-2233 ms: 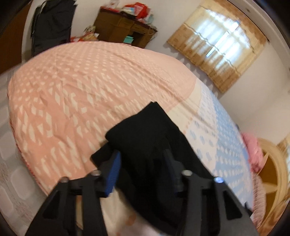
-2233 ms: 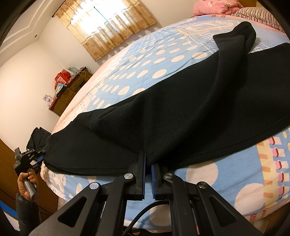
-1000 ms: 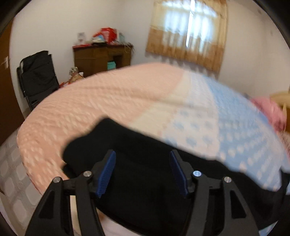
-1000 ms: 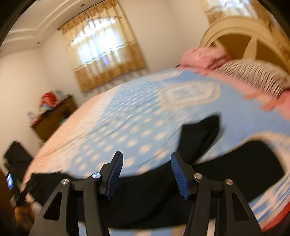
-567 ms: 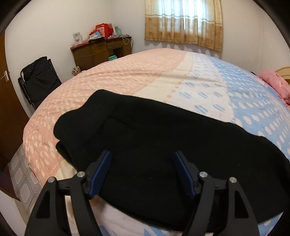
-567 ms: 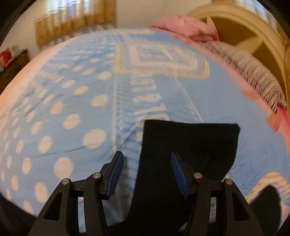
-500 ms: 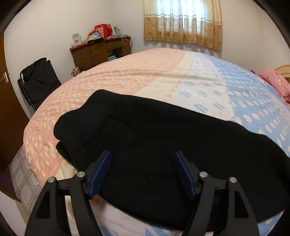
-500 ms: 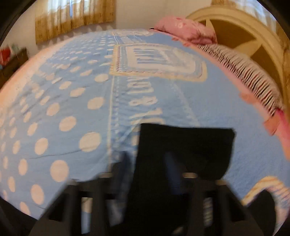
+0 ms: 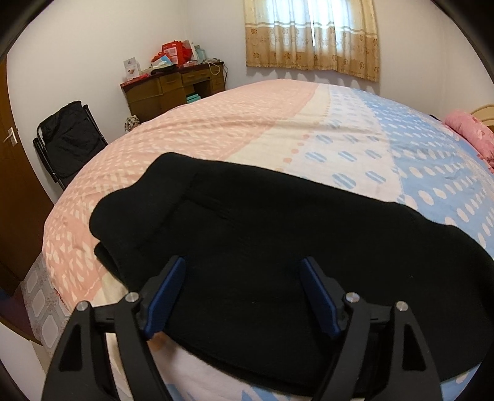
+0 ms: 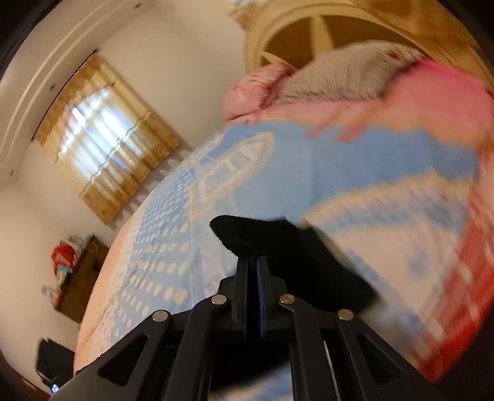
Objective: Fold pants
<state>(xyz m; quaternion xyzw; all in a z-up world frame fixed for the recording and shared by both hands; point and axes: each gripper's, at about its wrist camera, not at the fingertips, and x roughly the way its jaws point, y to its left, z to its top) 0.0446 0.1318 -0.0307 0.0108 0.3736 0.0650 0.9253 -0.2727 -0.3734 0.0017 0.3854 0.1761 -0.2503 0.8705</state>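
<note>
The black pants [image 9: 262, 240] lie folded lengthwise across the near edge of the bed [image 9: 247, 123]. My left gripper [image 9: 244, 277] is open and empty, its jaws held just above the pants' waist end. In the right wrist view, my right gripper [image 10: 254, 262] is shut on the leg end of the pants [image 10: 247, 234], which rises as a black flap in front of the jaws. That view is blurred with motion.
A wooden desk [image 9: 173, 89] with clutter and a black folding chair [image 9: 68, 138] stand beyond the bed's far left. A curtained window [image 9: 311, 34] is behind. Pink pillows [image 10: 339, 86] and a wooden headboard [image 10: 370, 27] lie at the bed's right end.
My right gripper was open over the pants' leg end; it has shut on that end and swung, blurring its view. My left gripper stays open above the waist end.
</note>
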